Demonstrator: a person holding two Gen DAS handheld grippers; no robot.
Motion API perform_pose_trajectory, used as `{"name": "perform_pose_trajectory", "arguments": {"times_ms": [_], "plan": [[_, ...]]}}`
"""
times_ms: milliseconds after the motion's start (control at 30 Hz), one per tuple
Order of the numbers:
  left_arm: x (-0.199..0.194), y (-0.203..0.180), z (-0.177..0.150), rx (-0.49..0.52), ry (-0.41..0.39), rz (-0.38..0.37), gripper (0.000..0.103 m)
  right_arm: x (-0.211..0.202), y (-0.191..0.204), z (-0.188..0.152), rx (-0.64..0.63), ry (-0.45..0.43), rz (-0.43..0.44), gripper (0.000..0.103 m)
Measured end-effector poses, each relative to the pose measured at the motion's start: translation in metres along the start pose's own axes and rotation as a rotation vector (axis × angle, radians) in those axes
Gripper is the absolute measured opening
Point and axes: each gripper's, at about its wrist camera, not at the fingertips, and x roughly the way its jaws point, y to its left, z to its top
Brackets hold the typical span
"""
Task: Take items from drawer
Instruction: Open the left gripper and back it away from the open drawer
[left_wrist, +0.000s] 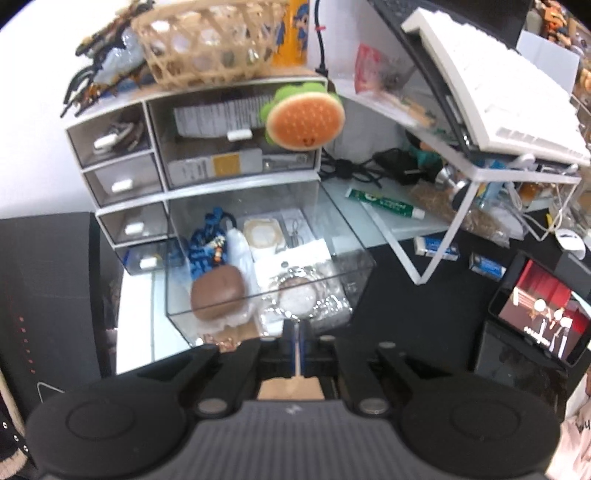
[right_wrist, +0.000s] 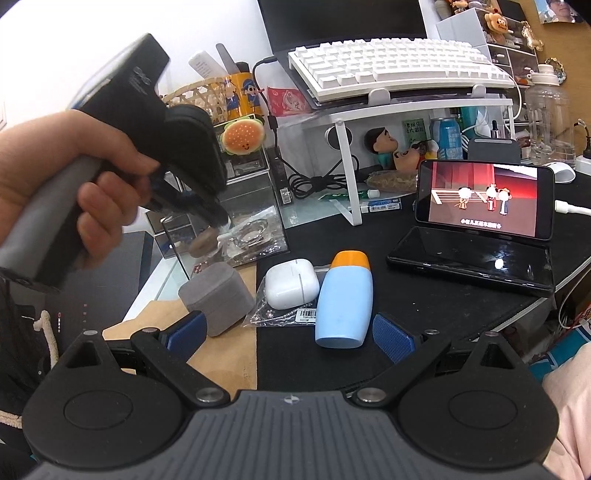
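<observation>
Grippers: our left gripper (left_wrist: 295, 334) sits closed at the near edge of the clear drawer (left_wrist: 266, 291); our right gripper (right_wrist: 291, 332) gapes open around the blue bottle (right_wrist: 345, 302)

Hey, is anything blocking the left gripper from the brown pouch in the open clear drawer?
Yes. The drawer's clear front wall stands between the left gripper, whose fingers are pressed together, and the brown pouch. The drawer is open on top, so nothing visible blocks an approach from above.

Bright even light, soft blur, fisheye edges.
</observation>
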Motion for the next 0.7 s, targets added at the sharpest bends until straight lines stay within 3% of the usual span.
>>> {"name": "perform_pose_trajectory", "arguments": {"times_ms": [267,600,700], "plan": [[-0.014,0.027,-0.007,0.006,-0.056,-0.016,0.007,0.000,0.006,-0.001,-0.016,0.001,-0.005,0.099],[-0.031,0.068,-0.021,0.004,-0.111,-0.074,0.016,0.002,0.010,0.001,-0.024,-0.002,-0.022,0.099],[-0.032,0.081,-0.024,0.003,-0.128,-0.095,0.023,0.003,0.012,0.001,-0.025,-0.003,-0.024,0.099]]}}
